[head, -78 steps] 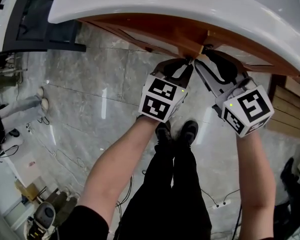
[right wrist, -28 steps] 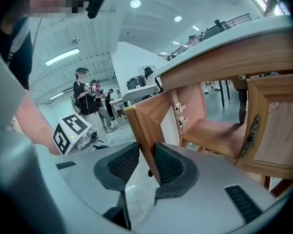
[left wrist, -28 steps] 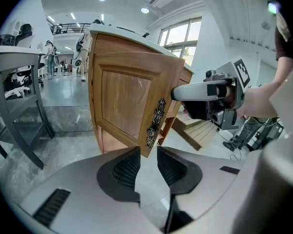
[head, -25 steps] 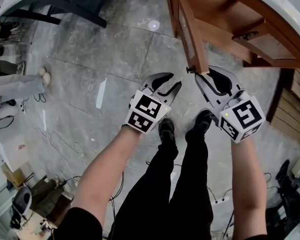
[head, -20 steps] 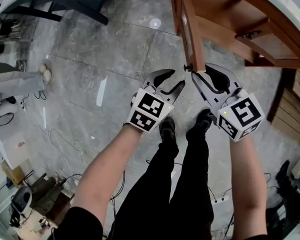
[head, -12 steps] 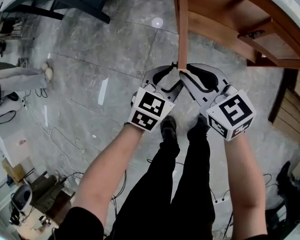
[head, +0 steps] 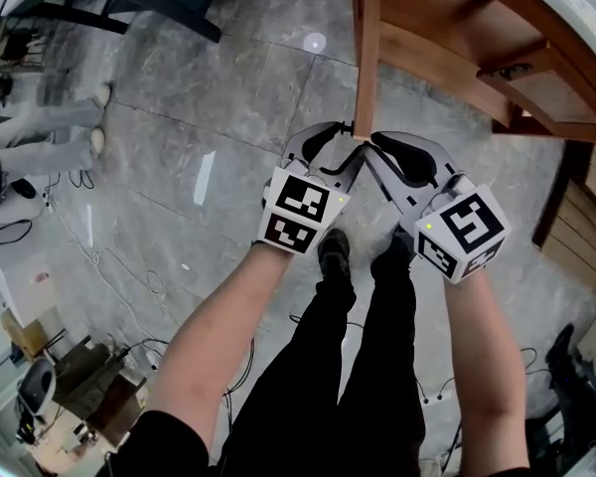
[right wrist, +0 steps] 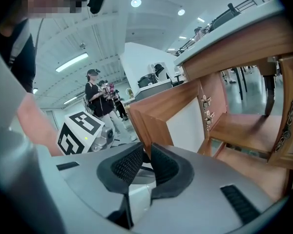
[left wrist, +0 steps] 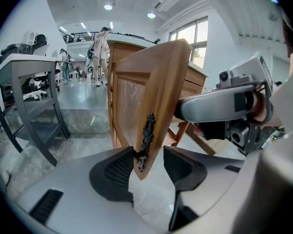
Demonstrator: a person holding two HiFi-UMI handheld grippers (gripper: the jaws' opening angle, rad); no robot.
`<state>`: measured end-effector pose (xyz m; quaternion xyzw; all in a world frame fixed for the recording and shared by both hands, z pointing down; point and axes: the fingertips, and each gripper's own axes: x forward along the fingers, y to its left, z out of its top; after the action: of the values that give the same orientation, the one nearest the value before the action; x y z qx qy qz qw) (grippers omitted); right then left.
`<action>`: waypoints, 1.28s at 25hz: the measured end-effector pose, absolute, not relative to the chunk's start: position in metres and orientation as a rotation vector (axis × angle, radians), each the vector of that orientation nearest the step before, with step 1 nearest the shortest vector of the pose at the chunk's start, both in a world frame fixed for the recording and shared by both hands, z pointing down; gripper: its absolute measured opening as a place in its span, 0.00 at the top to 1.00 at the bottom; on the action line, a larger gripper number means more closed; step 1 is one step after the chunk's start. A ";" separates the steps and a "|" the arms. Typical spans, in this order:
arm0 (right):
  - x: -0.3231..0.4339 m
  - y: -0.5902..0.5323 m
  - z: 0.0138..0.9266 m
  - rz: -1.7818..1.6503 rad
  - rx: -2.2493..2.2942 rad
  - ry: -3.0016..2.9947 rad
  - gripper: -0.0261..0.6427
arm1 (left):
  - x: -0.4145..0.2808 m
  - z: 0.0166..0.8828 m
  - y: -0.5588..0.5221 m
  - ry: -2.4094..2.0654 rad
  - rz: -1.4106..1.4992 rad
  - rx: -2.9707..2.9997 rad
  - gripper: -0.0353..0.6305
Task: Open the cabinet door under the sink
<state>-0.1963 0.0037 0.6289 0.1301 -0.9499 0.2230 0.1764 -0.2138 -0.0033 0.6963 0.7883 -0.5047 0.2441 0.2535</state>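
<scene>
Two worries at the swung-out cabinet door (left wrist: 158, 82): my left claw (left wrist: 149, 156), jaws just opened wide astride the handle (left wrist: 147, 133), grips nothing; my right claw (right wrist: 145, 156), jaws just closing, seems to pinch only the edge. If that pinch slips, the door could swing shut.

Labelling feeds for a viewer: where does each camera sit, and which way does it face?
Head view: on the head, steeply down; forearms, legs, left gripper, right gripper.
Left gripper view: along its just-opened jaws at the cabinet door and handle.
Right gripper view: along jaws just closed onto the cabinet door's edge.
Shared: each gripper view shows the other gripper.
</scene>
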 end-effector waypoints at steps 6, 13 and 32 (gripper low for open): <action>-0.204 0.003 0.627 0.646 0.359 -2.716 0.87 | -0.229 0.699 -0.001 -1.411 0.666 2.110 0.64; -0.186 -0.001 0.638 0.665 0.447 -2.668 0.87 | -0.279 0.696 -0.001 -1.547 0.601 1.992 0.64; -0.126 -0.026 0.634 0.701 0.700 -2.594 0.87 | -0.199 0.667 0.014 -1.396 0.521 2.071 0.80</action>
<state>-0.1256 -0.0264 0.6337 0.2478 -0.9188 0.2482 0.1813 -0.1988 0.0137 0.6669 0.7767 -0.5236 0.1953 0.2908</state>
